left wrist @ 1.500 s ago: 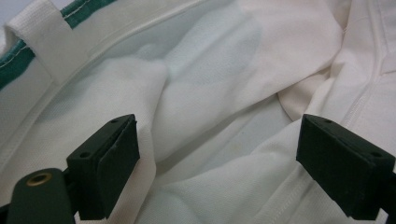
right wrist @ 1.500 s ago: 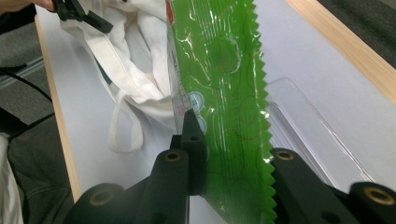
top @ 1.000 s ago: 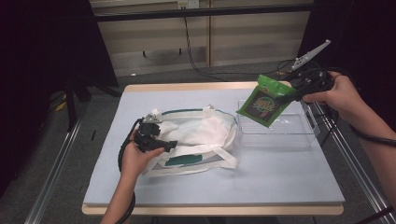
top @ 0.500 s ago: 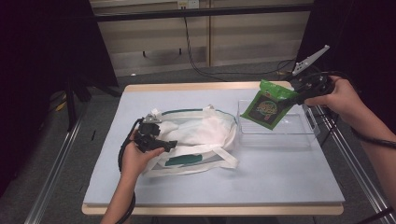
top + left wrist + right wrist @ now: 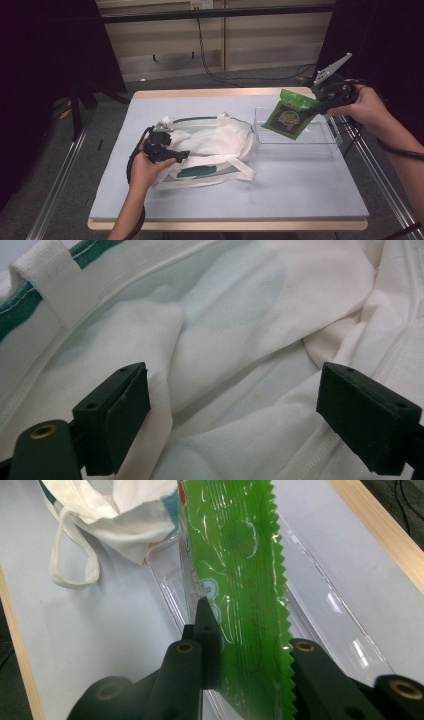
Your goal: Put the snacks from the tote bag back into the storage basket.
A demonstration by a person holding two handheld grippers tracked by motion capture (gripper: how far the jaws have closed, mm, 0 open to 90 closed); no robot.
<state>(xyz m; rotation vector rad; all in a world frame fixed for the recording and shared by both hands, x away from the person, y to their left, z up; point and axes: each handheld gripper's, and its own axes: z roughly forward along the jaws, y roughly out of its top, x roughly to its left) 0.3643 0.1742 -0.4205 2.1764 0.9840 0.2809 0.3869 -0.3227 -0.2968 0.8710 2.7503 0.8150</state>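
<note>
1. Packet first: green snack packet with a zigzag-cut edge, up in the air over the clear plastic tray, hanging at a tilt from the right tongs.
2. Right tongs are clamped on that packet; in the right gripper view the green foil runs straight up between the two black jaws, which press it from both sides.
3. Below the packet sits the tray, at the right side of the desk, with its near wall between the packet and the open desk surface.
4. Over on the left, the left tongs rest on the white tote bag, which lies slumped on the desk with a green-trimmed rim.
5. Left tongs stand wide apart; the left gripper view shows rumpled white cloth between the jaws, and neither pad pinches it.
6. Bag's far side sags low, so its mouth lies mostly flattened, and a white carrying strap loops out toward the near edge.
7. Bag and tray sit just beside each other, the bag's right end near the tray's left wall.
8. Behind the desk, black cables trail down the wall and across the floor.
</note>
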